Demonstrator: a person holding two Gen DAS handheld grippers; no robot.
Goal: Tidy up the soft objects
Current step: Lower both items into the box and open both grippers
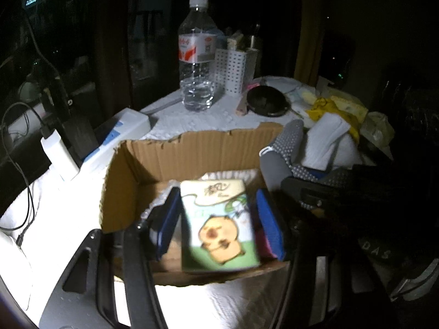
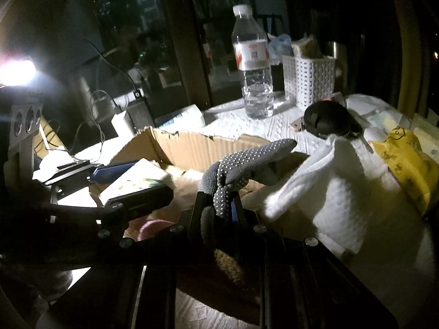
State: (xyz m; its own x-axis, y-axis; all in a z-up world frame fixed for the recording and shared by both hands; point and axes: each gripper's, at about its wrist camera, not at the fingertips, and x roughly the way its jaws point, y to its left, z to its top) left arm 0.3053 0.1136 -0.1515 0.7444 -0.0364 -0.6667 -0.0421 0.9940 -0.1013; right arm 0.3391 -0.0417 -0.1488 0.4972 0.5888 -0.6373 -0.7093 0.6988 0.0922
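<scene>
Between my left fingers (image 1: 216,222) hangs a tissue pack (image 1: 219,224) printed with a cartoon animal, and the blue pads (image 1: 267,224) sit just off its sides, so they look parted around it rather than pressed; whether they touch it I cannot tell. It is over the open cardboard box (image 1: 197,150), whose torn far wall rises behind it. Crowding in from the right edge of the box is my other gripper's black body with a grey dotted glove (image 1: 285,148) draped over it, the glove's tip pointing up past the box corner. Beyond the box stand a water bottle (image 1: 196,54), a white perforated holder (image 1: 233,71), a black round lid-like thing (image 1: 267,100), a folded white cloth (image 1: 326,139) and something yellow (image 1: 329,107); to the left lie a white charger (image 1: 59,155) with its cable and a white and blue box (image 1: 120,134). From my right wrist, my right fingers (image 2: 219,208) are clamped on the grey dotted glove (image 2: 247,161), which sticks up and over the near rim of the cardboard box (image 2: 192,142). My left gripper (image 2: 129,181) reaches in from the left with the tissue pack (image 2: 137,178) tilted over the box. A white cloth (image 2: 329,181) heaps just right of the glove, with a yellow packet (image 2: 406,164) beside it, and the bottle (image 2: 253,63) stands behind.
</scene>
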